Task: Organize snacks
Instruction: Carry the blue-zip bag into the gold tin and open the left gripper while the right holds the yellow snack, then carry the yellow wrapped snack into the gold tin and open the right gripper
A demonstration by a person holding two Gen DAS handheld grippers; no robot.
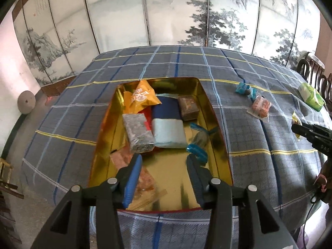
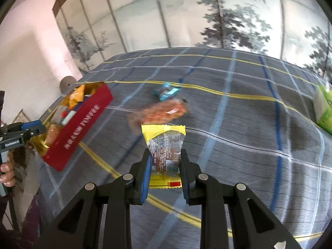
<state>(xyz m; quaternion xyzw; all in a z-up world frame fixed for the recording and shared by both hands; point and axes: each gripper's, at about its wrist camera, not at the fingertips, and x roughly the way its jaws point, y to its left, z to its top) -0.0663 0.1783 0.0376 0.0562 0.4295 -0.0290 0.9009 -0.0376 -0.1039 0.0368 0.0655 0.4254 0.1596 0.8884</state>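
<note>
- The desk (image 1: 259, 145), under a grey-blue plaid cloth, carries everything.
- A rectangular gold-lined tin with red outer walls (image 1: 215, 112) sits on it, holding an orange crinkled packet (image 1: 141, 97), a pale blue flat pack (image 1: 168, 132) and other wrapped snacks.
- The left tool (image 1: 164, 159) hovers over the tin's near end, fingers apart, gripping nothing.
- The right tool (image 2: 166, 159) is clamped on a yellow-edged clear snack sachet (image 2: 166, 143), above the cloth.
- An orange snack bag (image 2: 164, 112) and a teal wrapper (image 2: 166, 91) lie loose beyond the sachet.
</note>
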